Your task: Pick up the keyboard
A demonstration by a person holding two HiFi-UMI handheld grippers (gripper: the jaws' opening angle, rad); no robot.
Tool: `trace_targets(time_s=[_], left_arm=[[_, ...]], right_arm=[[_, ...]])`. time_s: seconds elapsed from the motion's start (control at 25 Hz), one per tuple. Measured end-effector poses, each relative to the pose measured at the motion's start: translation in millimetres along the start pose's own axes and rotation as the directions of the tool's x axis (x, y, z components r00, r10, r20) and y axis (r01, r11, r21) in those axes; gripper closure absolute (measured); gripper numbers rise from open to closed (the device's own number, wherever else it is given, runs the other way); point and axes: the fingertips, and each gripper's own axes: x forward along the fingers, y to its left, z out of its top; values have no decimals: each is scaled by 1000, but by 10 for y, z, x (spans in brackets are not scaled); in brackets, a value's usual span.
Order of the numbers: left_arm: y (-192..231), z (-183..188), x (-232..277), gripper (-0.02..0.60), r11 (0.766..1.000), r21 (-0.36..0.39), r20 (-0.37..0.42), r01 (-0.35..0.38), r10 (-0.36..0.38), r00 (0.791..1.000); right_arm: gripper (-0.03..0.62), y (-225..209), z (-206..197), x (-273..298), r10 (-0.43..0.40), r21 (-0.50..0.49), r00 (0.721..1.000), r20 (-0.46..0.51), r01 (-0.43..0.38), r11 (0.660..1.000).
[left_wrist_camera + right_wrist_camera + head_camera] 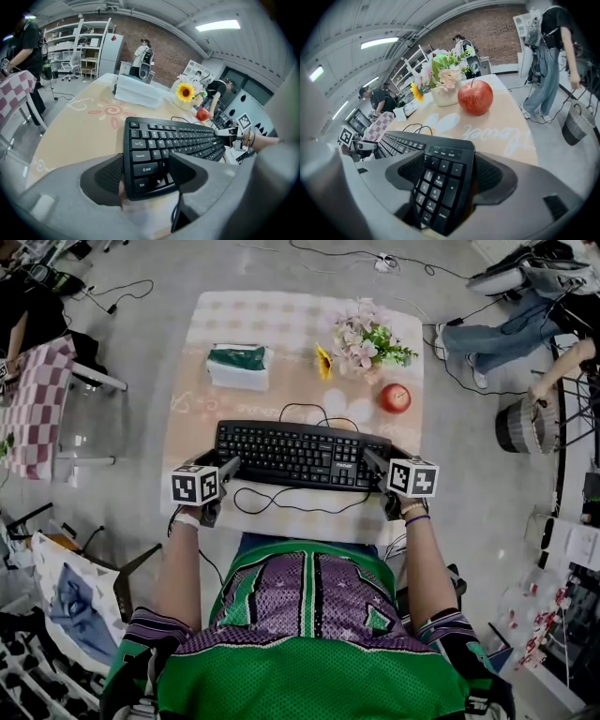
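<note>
Grip at both short ends of the keyboard [300, 454]. Pinches the Ctrl, Shift and CapsLock corner in the left gripper [145, 171], jaws closed on it. Pinches the number-pad end, by the Enter and PgUp keys, in the right gripper [445, 180], jaws closed the same way. Runs left to right across the near part of the table [192, 427], long axis parallel to the front edge, keys facing up, space-bar side toward the near edge. Trails a black cable [309, 511] in loops before and behind.

Reaches forward with both forearms [183, 568], roughly parallel, marker cubes [195, 486] uppermost past the wrists. Wears a band [416, 518] on the right wrist.

Beyond the keyboard: tissue box [237, 366], small sunflower [323, 362], pink flower arrangement [366, 338], red apple [395, 397]. Cursive print on the tabletop, too faint to read surely.
</note>
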Motion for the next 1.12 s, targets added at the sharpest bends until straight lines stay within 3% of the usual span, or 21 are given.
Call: trace_targets(time_s=[0.56,0.84,1.12], left_arm=[[-22,89,-65,290,998,43,-14,-46,47,999],[-15,269,-263,290,996,64,34,-60,58,998],[-73,529,-578,328,991,106,118,-77,64,991]], right_arm=[[278,53,16,-102,-61,-23,998,15,62,998],[279,199,117,-254,-59,-38,996,62,62,997],[279,367,304,-511,-68,-56,989,129,76,996]])
